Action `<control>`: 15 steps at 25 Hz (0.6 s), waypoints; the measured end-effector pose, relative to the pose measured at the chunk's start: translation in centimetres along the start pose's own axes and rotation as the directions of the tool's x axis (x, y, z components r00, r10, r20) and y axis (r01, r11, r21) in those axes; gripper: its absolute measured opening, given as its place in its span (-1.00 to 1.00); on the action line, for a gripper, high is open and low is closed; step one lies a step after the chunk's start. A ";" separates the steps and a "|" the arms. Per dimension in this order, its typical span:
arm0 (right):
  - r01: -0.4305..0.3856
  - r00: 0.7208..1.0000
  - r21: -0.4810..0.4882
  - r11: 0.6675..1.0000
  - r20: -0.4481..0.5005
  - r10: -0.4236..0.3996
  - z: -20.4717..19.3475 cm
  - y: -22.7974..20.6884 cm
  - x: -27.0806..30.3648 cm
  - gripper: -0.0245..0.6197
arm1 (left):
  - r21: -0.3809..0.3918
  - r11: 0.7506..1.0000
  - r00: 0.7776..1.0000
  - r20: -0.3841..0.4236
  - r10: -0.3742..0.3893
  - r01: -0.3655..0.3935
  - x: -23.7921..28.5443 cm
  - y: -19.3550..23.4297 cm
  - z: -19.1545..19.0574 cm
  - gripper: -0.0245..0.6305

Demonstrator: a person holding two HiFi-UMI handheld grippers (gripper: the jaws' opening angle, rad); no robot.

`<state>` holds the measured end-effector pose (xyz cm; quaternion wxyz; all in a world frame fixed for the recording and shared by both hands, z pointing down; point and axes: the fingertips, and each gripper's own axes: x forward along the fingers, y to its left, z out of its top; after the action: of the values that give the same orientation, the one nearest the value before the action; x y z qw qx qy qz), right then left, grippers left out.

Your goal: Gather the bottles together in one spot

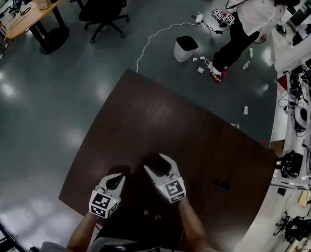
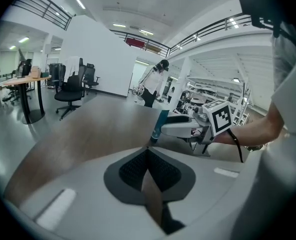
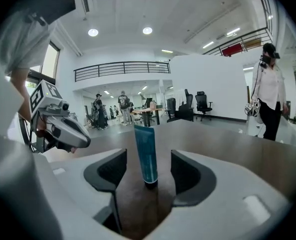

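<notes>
Right gripper (image 3: 148, 160): jaws at full spread, nothing clamped. The teal tube bottle (image 3: 146, 154) stands upright on its dark cap between the two dark pads (image 3: 112, 170), with clear air on both sides, so no pad touches it. It sits roughly centred in the gap, a bit forward of the pad faces.

Left gripper (image 2: 147, 153): jaws fully together, ribbed pads meeting along one seam with nothing between them. It hangs over bare table top, nose tilted down. Its own view shows the bottle (image 2: 159, 126) ahead and to the right, with the right gripper (image 2: 185, 127) reaching toward it from the right.

Head view: both grippers sit side by side over the dark brown table (image 1: 160, 114), close to its near edge where the person stands. The left gripper (image 1: 116, 181) is just left of the right gripper (image 1: 159, 163). A dark shape sits between the right one's jaws – that is where the bottle would be, but from above I can't make out its colour.

The bottle is therefore near the table's near edge, well away from the far corner. A small dark object (image 1: 222, 184) lies on the table toward the right edge, well apart from the grippers – too small to identify.

Off the table, a person in a white top (image 1: 249, 17) stands on the floor beyond the far edge, with a white bin (image 1: 185, 48) near them.
</notes>
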<state>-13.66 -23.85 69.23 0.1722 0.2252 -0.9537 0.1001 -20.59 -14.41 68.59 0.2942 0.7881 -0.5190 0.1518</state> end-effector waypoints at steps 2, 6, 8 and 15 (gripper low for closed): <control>0.011 1.000 -0.003 1.000 0.000 -0.011 0.0 -0.1 0.3 -0.09 | -0.001 1.000 1.000 -0.003 0.002 -0.002 -0.1 0.4 -0.1 -0.92; 0.023 1.000 -0.012 1.000 0.002 -0.023 0.0 -0.3 0.4 -0.31 | -0.007 1.000 1.000 -0.007 0.003 -0.003 -0.2 0.8 -0.3 -0.92; 0.025 1.000 -0.013 1.000 0.006 -0.025 0.2 -0.3 0.4 -0.38 | -0.011 1.000 1.000 -0.007 0.003 -0.003 -0.2 0.9 -0.2 -0.92; 0.023 1.000 -0.046 0.999 -0.003 -0.023 0.6 -0.1 0.3 -0.59 | -0.010 1.000 1.000 -0.007 0.006 -0.006 -0.3 1.0 -0.2 -0.92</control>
<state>-14.09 -24.21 68.78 0.1802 0.2318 -0.9529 0.0764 -21.57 -14.37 68.91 0.2994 0.7845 -0.5212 0.1527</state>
